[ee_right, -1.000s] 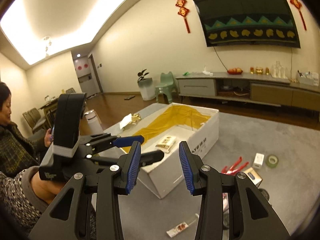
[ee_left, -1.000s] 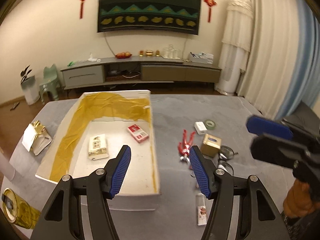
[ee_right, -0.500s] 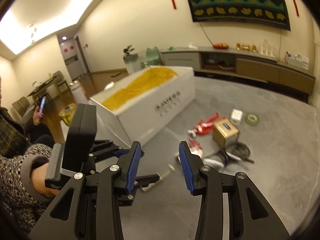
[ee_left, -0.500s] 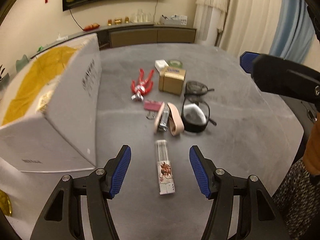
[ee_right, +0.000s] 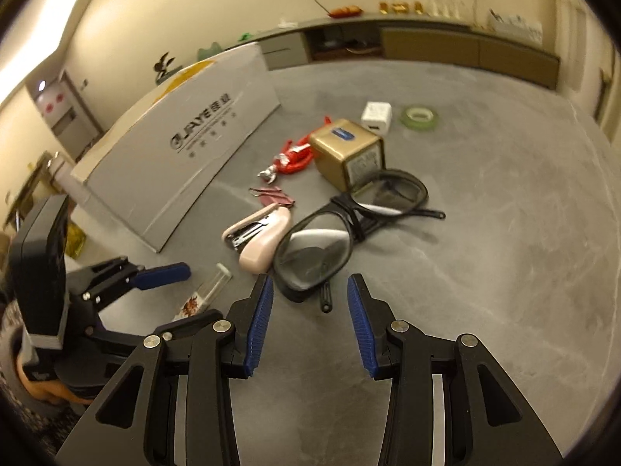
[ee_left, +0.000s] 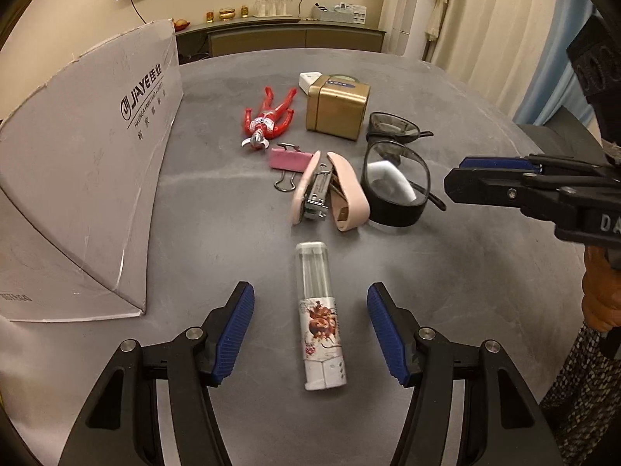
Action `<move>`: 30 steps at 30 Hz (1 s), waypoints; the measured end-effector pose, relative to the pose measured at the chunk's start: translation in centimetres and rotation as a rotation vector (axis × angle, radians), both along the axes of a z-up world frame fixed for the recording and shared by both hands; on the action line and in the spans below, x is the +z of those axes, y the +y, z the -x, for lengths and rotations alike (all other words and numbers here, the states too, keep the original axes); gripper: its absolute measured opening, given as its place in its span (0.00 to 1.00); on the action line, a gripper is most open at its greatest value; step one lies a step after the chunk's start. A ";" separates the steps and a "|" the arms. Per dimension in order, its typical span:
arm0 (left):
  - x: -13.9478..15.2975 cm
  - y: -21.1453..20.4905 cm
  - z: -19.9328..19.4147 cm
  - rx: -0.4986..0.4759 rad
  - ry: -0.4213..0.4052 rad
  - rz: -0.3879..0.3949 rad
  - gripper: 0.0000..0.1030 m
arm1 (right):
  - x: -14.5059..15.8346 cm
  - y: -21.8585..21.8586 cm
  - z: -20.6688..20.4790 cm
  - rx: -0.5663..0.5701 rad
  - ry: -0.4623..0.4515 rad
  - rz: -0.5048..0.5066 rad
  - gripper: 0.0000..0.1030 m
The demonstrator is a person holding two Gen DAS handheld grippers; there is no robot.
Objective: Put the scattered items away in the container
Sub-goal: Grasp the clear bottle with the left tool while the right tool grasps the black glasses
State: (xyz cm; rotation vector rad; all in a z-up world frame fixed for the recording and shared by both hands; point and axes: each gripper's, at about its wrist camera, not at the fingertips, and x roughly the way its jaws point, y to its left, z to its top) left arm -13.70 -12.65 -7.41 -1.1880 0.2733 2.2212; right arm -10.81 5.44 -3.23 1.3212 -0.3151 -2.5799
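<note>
Left gripper [ee_left: 310, 330], jaws spread, straddles a clear plastic tube [ee_left: 319, 314] (printed label); right gripper [ee_right: 309, 320], jaws spread, faces glossy black glasses [ee_right: 333, 239].

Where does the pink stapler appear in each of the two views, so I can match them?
Left wrist: the stapler lies just above centre, left of the glasses.
Right wrist: the stapler lies left of centre, also left of the glasses.
Shared landmark: the gold tin, beyond both.

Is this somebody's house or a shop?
Most likely a house, a living room. There is a long low cabinet by the wall, tall curtains, and a big grey table with small things on it.
</note>
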 end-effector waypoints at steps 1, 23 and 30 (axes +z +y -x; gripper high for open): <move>0.0 -0.1 0.1 0.003 0.001 -0.006 0.60 | -0.2 0.5 0.3 -0.015 -0.012 0.035 0.44; 0.6 0.0 0.4 -0.036 -0.020 -0.095 0.19 | -2.5 1.0 7.4 -0.226 -0.071 0.102 0.36; 2.1 -0.5 0.2 -0.027 0.000 -0.141 0.19 | -1.3 0.5 6.6 -0.188 -0.049 0.057 0.12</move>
